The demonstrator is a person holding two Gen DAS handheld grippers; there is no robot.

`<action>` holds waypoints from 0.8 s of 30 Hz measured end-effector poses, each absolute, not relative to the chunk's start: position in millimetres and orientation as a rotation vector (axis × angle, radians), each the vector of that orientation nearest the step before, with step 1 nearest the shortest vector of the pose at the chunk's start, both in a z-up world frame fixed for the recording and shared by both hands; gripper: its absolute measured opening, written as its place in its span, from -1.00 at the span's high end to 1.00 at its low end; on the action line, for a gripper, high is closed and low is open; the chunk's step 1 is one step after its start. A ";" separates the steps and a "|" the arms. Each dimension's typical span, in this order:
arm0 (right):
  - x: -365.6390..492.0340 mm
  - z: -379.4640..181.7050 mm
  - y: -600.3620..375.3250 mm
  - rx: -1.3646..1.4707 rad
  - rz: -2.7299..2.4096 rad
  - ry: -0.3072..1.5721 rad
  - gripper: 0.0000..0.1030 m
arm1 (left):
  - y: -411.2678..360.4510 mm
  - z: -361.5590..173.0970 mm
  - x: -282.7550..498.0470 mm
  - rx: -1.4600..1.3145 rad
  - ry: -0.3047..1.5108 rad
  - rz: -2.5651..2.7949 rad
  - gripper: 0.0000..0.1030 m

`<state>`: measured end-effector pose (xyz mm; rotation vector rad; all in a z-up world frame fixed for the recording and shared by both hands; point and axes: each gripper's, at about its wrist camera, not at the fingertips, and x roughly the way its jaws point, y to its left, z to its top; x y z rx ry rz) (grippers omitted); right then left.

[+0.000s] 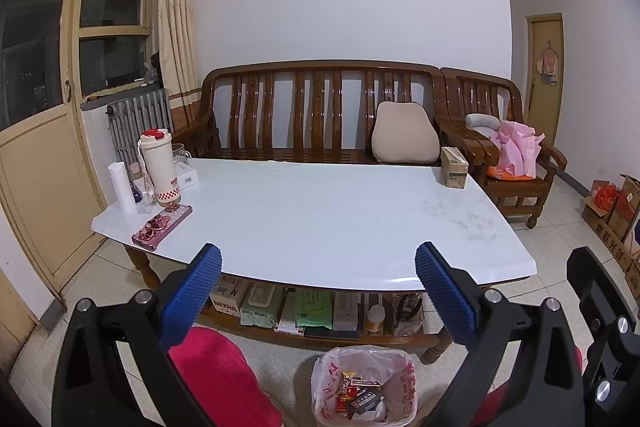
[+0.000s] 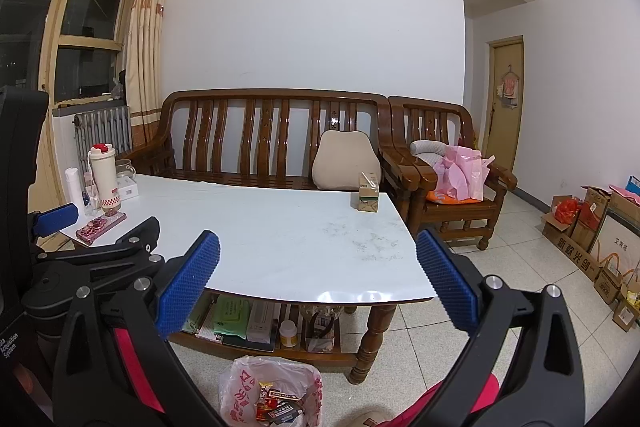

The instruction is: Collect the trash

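The trash bin, lined with a white plastic bag printed in red, is standing on the tiled floor in front of the near edge of the tabletop. Wrappers and small packets in red, black and gold are lying inside it. In the right wrist view the same bin is sitting low and left of centre, just before the wooden table leg.

The left gripper is hovering above the bin and the table's near edge, its blue fingers spread wide and holding nothing. The right gripper is hanging beside it, its blue fingers likewise spread wide and empty.

The middle of the tabletop is lying bare. At its far left corner a white flask with a red lid, a white roll and a pink phone case are clustered together. At the far right corner a small carton is standing alone. Under the tabletop a shelf is carrying wipes packets and boxes. Behind the table a wooden bench is holding a beige cushion, and a pink bag is resting on the armchair next to it. Cardboard boxes are lining the right wall.
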<state>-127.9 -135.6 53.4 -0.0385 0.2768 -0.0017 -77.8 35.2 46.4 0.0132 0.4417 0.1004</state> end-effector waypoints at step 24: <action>-119.5 51.1 -146.8 -0.038 0.008 0.281 -0.87 | 29.7 44.5 -77.9 0.033 0.430 0.112 -0.84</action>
